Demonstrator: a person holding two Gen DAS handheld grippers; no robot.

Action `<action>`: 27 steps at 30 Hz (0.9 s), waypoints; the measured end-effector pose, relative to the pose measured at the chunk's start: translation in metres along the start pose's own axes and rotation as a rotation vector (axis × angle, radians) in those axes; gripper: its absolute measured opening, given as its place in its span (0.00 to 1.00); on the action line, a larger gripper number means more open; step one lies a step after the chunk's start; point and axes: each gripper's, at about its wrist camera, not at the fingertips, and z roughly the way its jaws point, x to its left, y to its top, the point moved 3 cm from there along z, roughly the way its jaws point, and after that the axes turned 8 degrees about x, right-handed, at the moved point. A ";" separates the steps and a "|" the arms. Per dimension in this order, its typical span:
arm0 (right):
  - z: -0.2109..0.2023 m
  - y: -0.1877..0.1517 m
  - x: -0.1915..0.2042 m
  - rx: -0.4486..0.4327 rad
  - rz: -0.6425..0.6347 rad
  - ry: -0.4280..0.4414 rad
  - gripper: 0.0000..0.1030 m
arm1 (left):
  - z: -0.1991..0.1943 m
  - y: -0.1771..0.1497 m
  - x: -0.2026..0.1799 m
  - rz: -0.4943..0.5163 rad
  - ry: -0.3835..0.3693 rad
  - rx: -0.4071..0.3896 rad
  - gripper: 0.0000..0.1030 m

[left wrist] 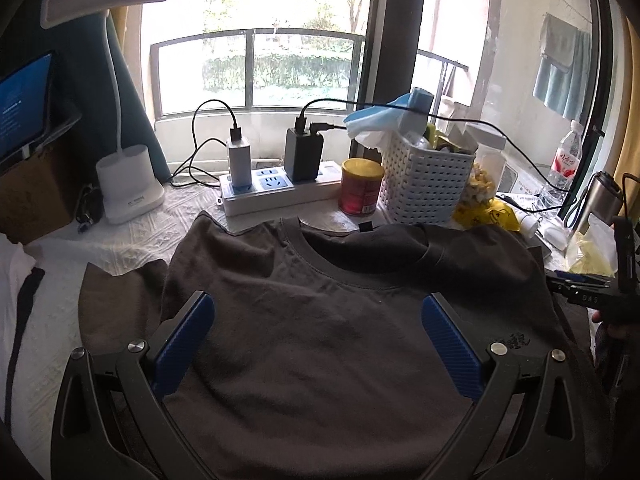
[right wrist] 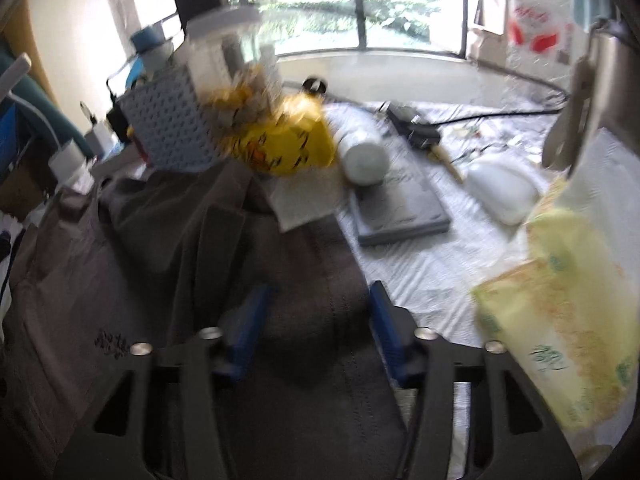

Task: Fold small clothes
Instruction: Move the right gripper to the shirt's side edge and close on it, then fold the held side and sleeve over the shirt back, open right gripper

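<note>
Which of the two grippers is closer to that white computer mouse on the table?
The right gripper. It sits over the shirt's edge, with the white mouse just ahead to its right. The left gripper hovers over the shirt's chest, farther away.

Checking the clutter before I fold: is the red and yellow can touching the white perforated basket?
Cannot tell. In the left wrist view the can stands right beside the basket and their outlines meet, but no contact or gap shows plainly; the right wrist view is blurred.

Dark grey T-shirt [left wrist: 320,340] spread front-up on table, collar toward window.
</note>
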 end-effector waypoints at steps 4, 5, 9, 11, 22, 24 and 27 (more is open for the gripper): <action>-0.001 0.000 0.002 -0.001 -0.013 -0.017 0.08 | 0.005 0.000 0.001 -0.007 -0.006 0.012 0.99; -0.002 0.000 0.001 -0.011 -0.013 -0.015 0.07 | 0.005 -0.001 0.001 -0.007 -0.009 0.013 0.99; -0.016 -0.001 -0.004 -0.051 -0.013 -0.060 0.06 | 0.002 0.000 0.000 0.001 -0.015 0.004 0.99; -0.028 -0.003 -0.015 -0.076 0.014 -0.084 0.06 | -0.001 0.000 0.000 0.000 -0.017 -0.003 0.99; -0.079 -0.024 -0.049 -0.174 0.121 -0.193 0.05 | -0.022 -0.004 0.001 -0.004 -0.046 -0.045 0.99; -0.086 -0.030 -0.051 -0.186 0.134 -0.207 0.05 | -0.026 -0.005 0.001 -0.004 -0.048 -0.051 0.99; -0.095 -0.040 -0.053 -0.191 0.152 -0.227 0.05 | -0.032 -0.008 0.003 -0.007 -0.051 -0.057 0.99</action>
